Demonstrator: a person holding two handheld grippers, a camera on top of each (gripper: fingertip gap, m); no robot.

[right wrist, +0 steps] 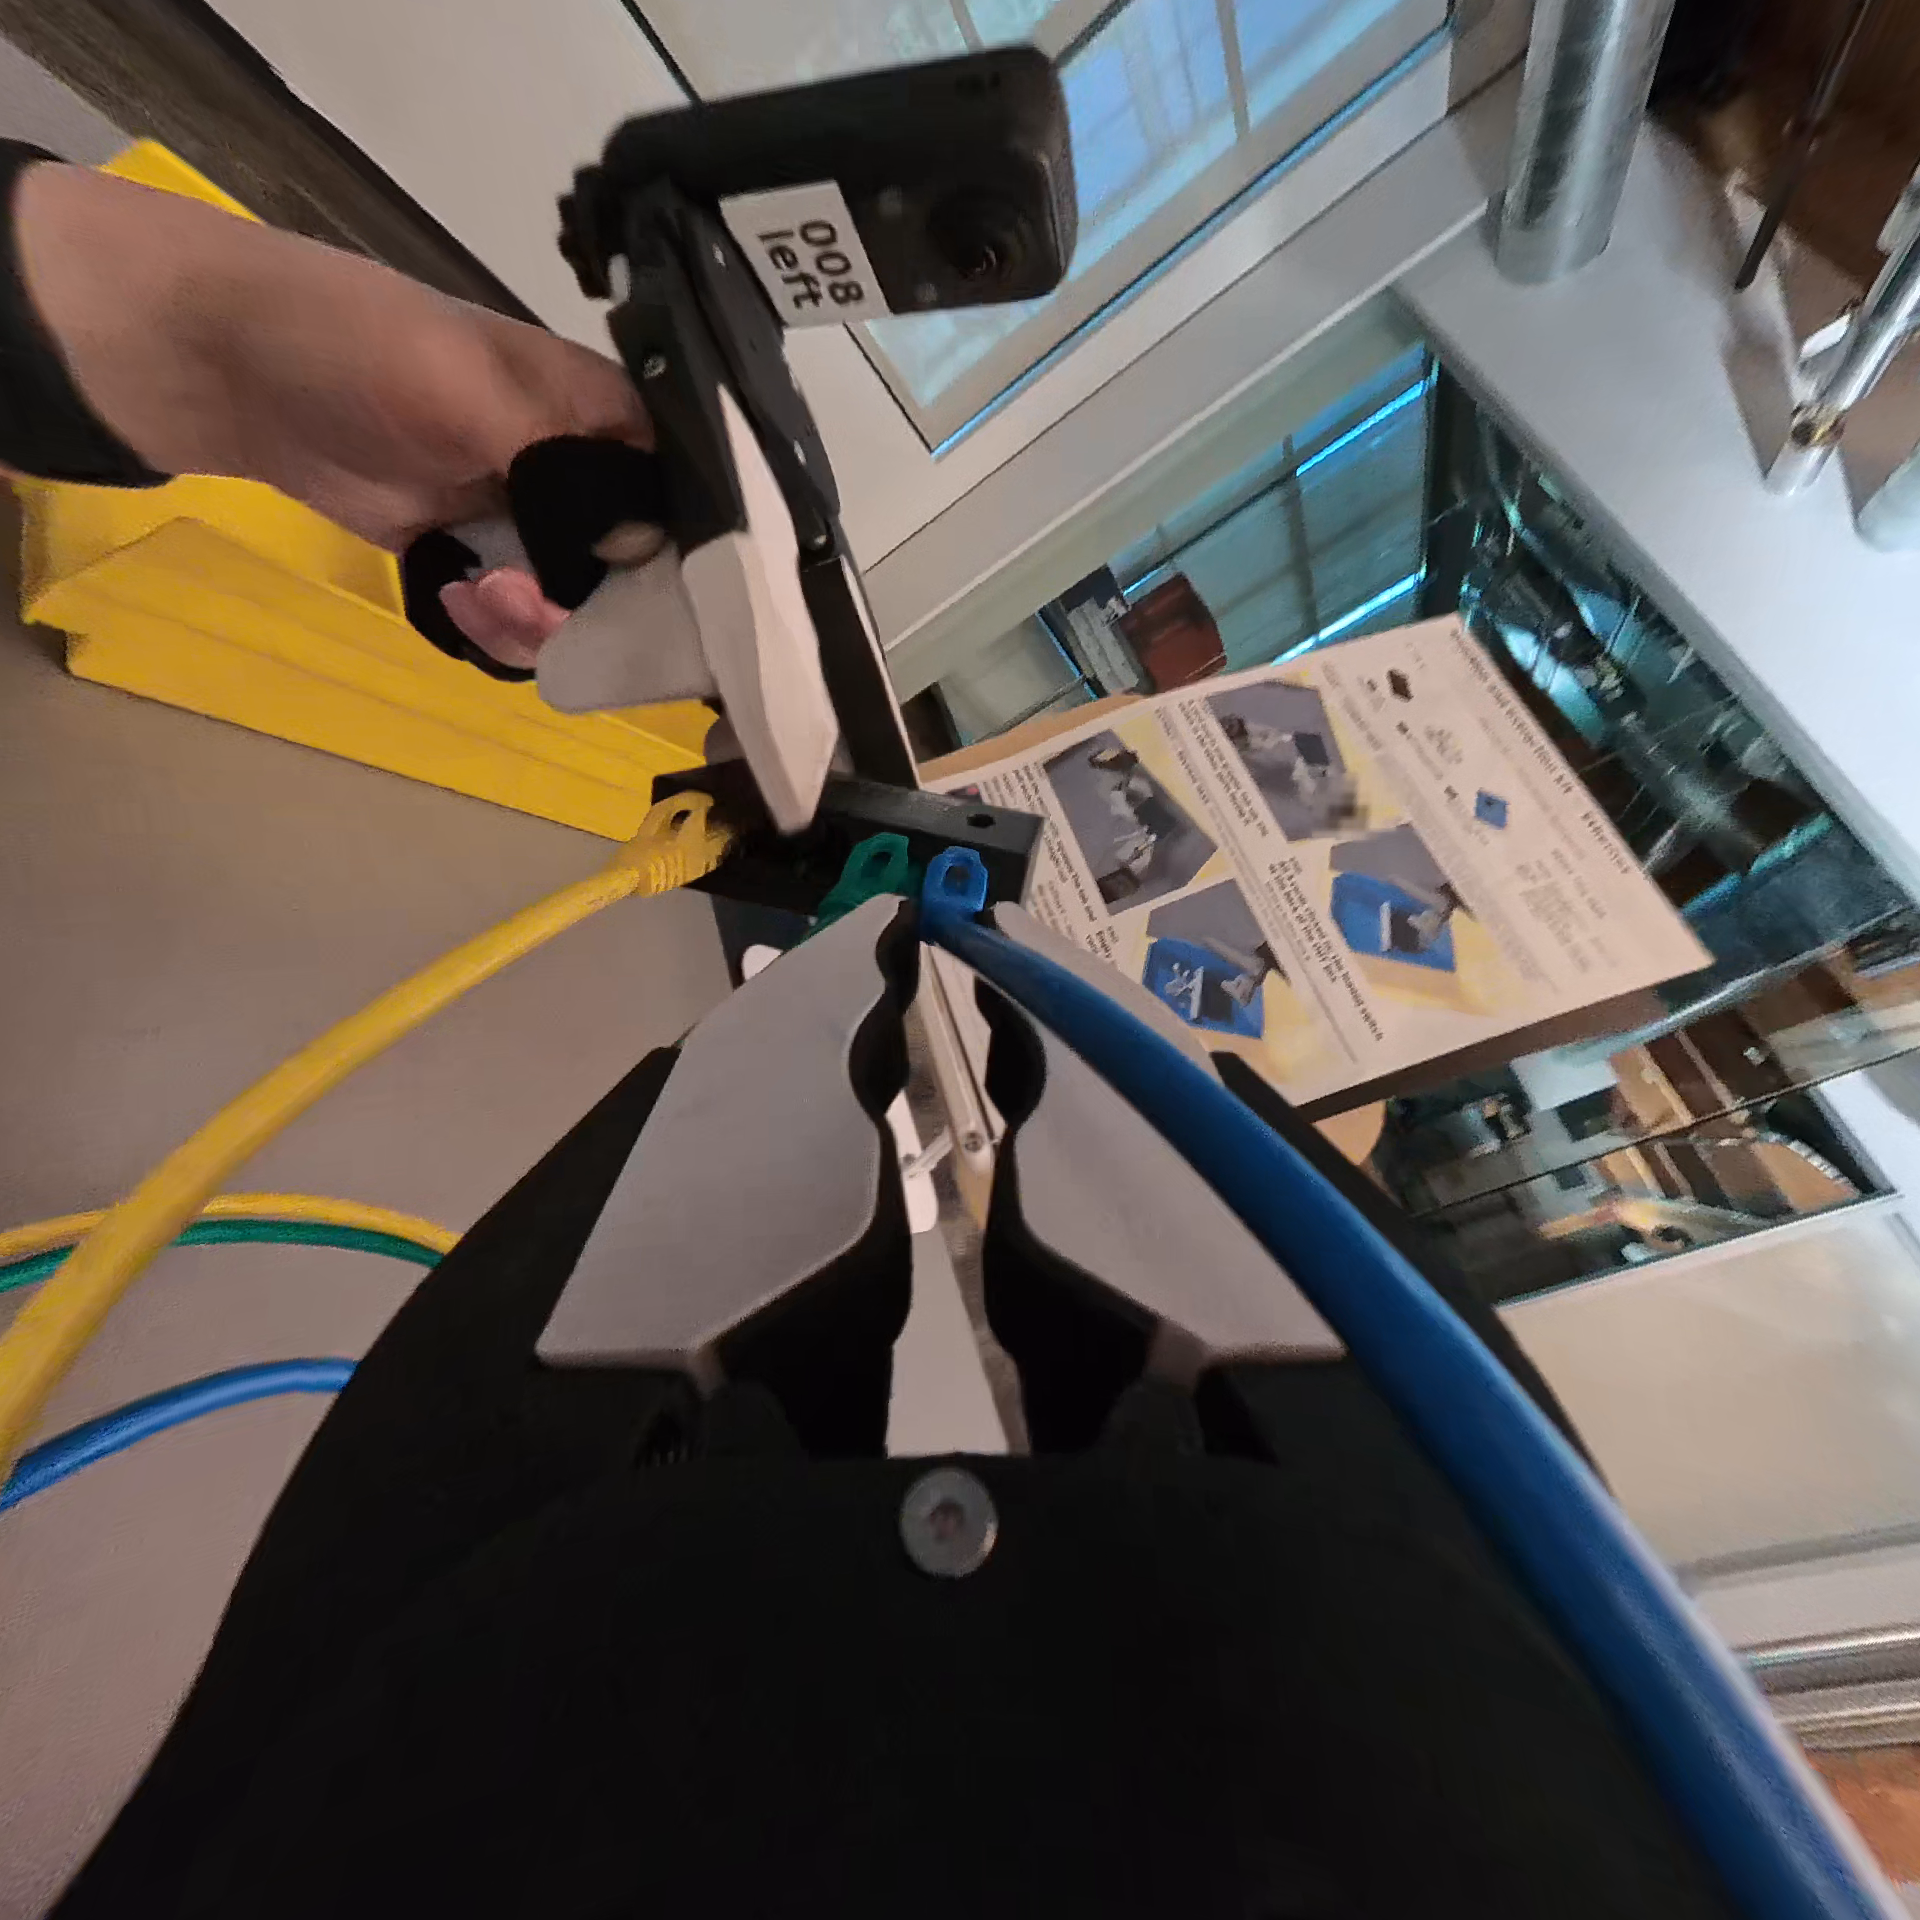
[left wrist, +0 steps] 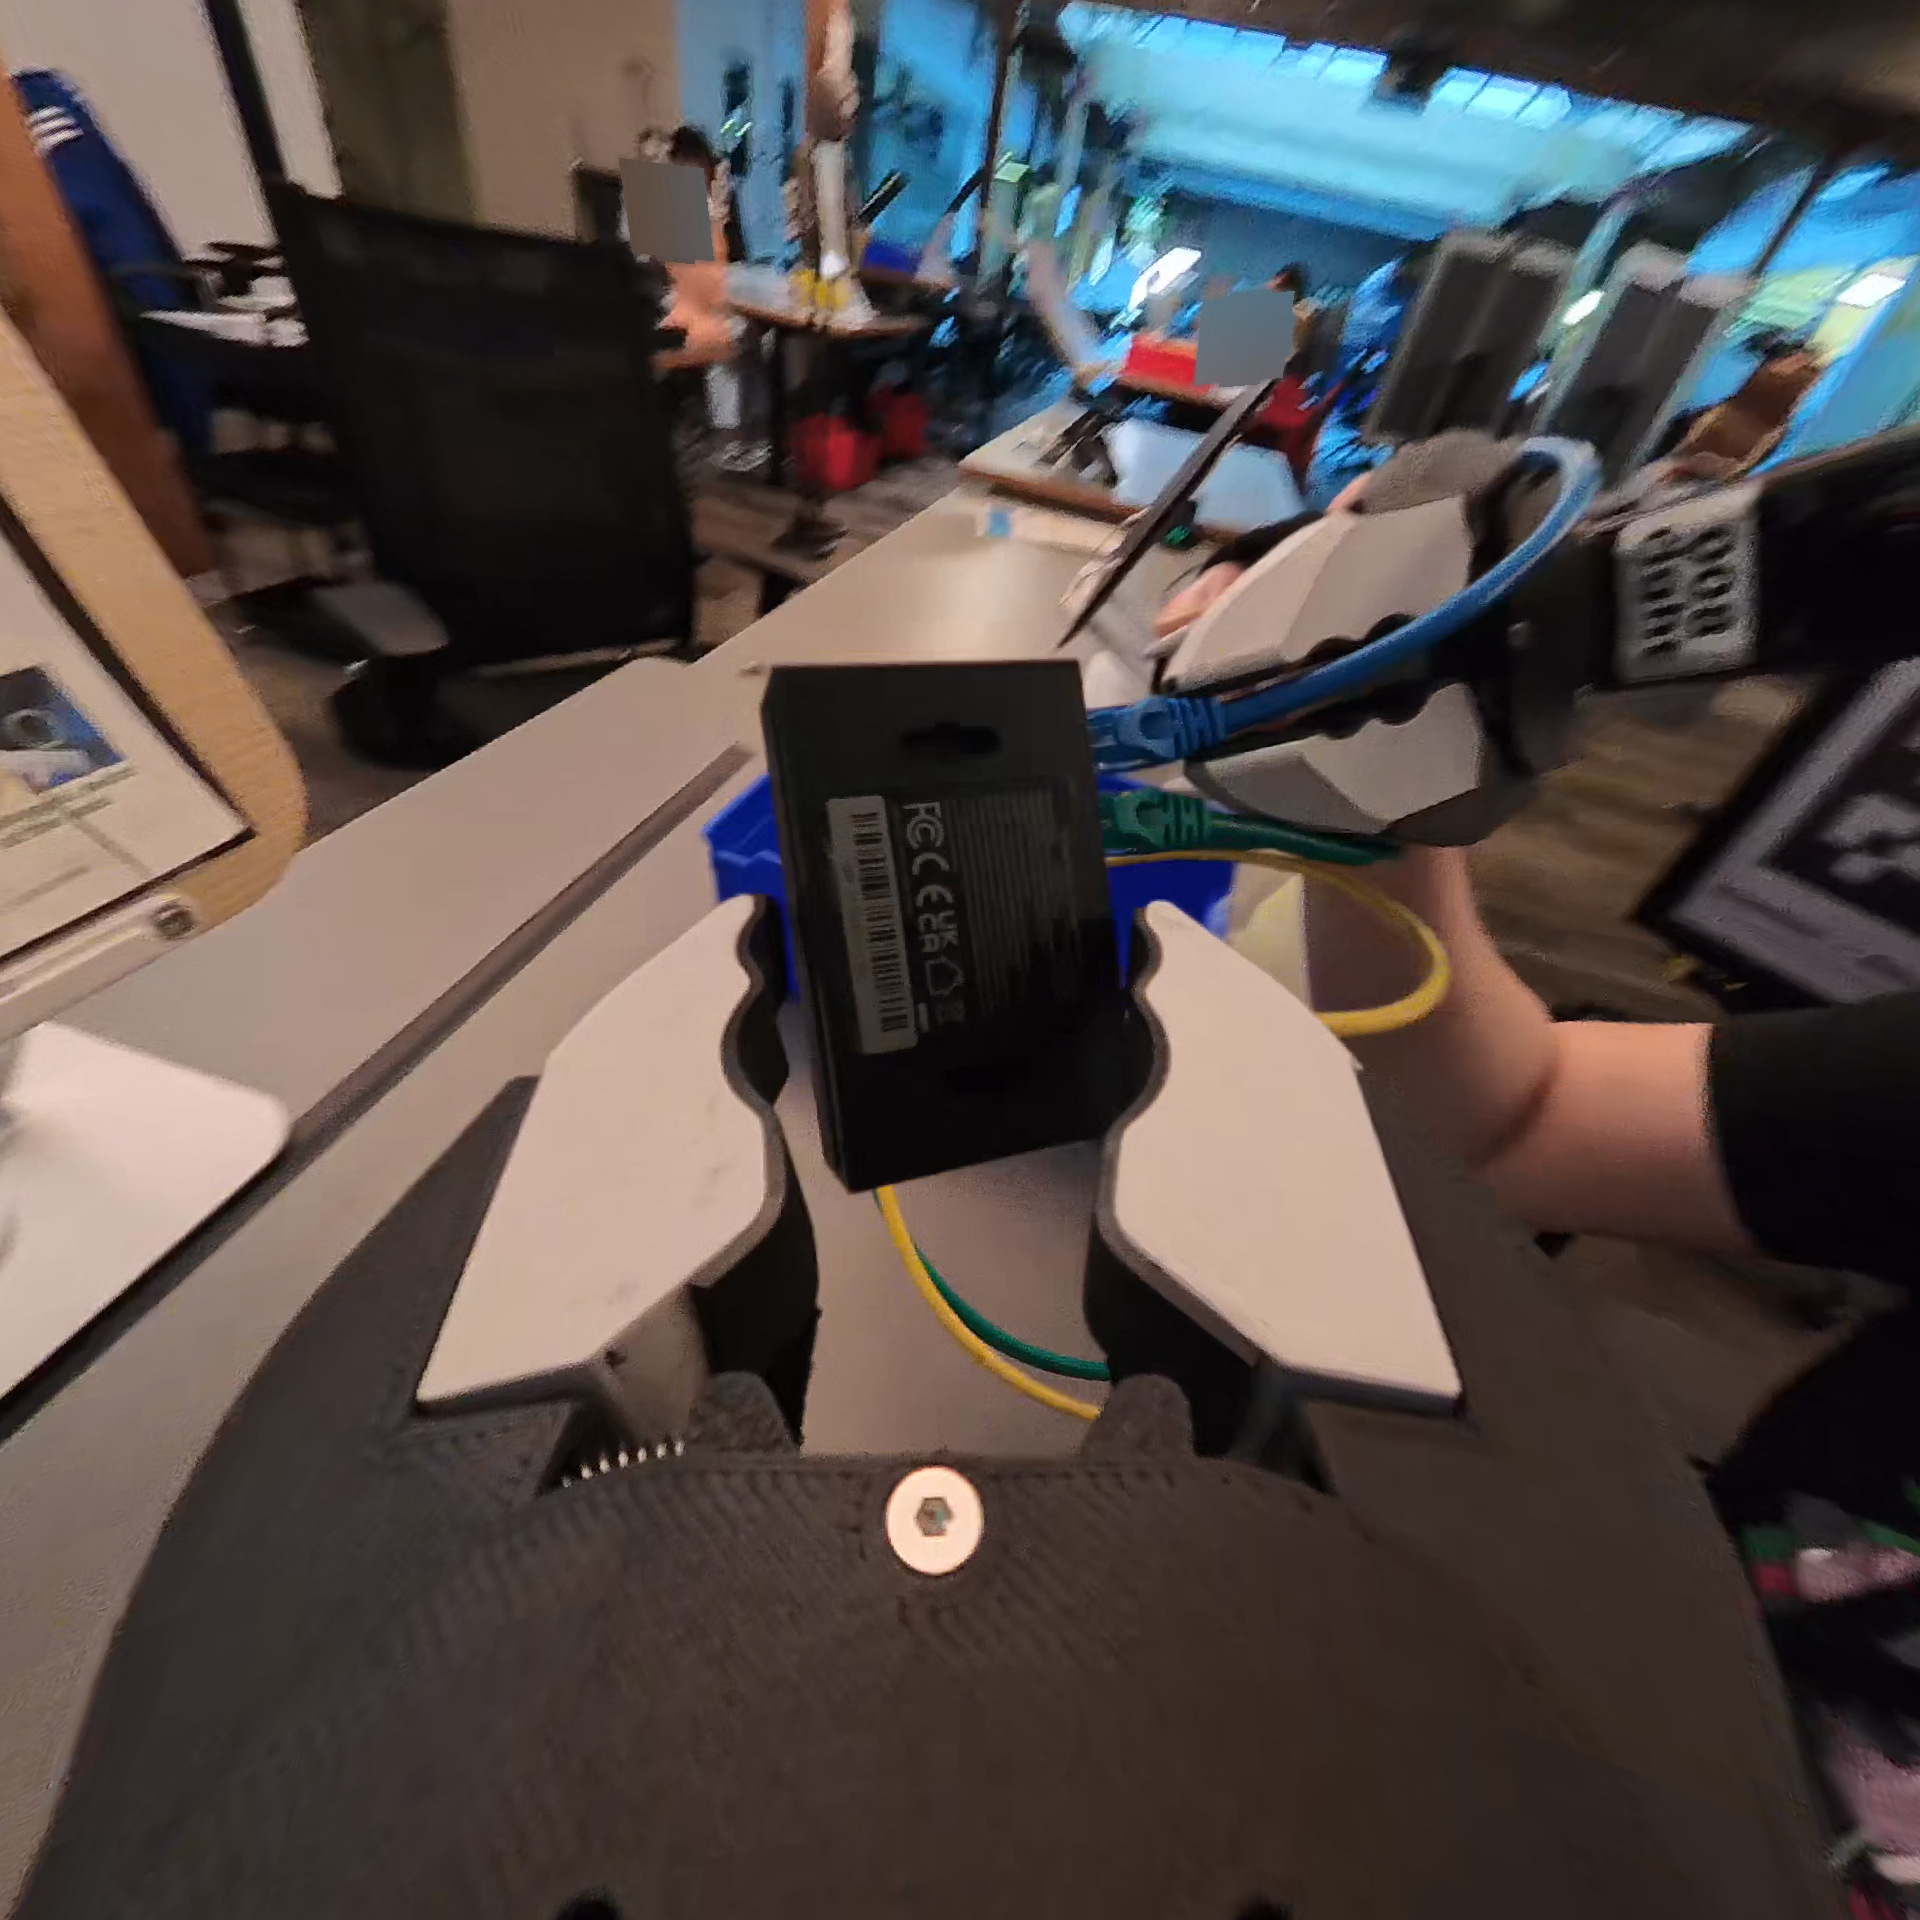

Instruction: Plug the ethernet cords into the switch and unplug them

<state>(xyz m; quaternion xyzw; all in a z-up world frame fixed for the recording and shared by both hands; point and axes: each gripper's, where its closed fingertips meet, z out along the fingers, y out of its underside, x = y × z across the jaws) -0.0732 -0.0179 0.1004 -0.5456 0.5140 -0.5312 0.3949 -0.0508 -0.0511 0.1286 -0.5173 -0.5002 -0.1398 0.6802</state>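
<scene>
Black boxy switch (left wrist: 951, 920), label side up, clamped in left gripper (left wrist: 940, 971) above grey table (left wrist: 436, 862). Blue cord (right wrist: 1226, 1122), green cord (left wrist: 1195, 826) and yellow cord (right wrist: 416, 987) plugged in. Right gripper (right wrist: 940, 940) jaws narrow, pinching blue cord behind its plug. Yellow bin (right wrist: 260, 613), printed sheet (right wrist: 1351, 831) nearby.

Grey table (left wrist: 436, 883) running from lower left toward the centre of the left wrist view, with a blue bin (left wrist: 743, 847) on it near the middle. Black office chair (left wrist: 468, 436) at upper left; blurred workshop benches with red containers (left wrist: 831, 447) behind it. In the right wrist view: yellow plastic box (right wrist: 291, 634) on the table at left; printed instruction sheet (right wrist: 1340, 842) with photographs at centre right; window frame (right wrist: 1143, 343) above it.
</scene>
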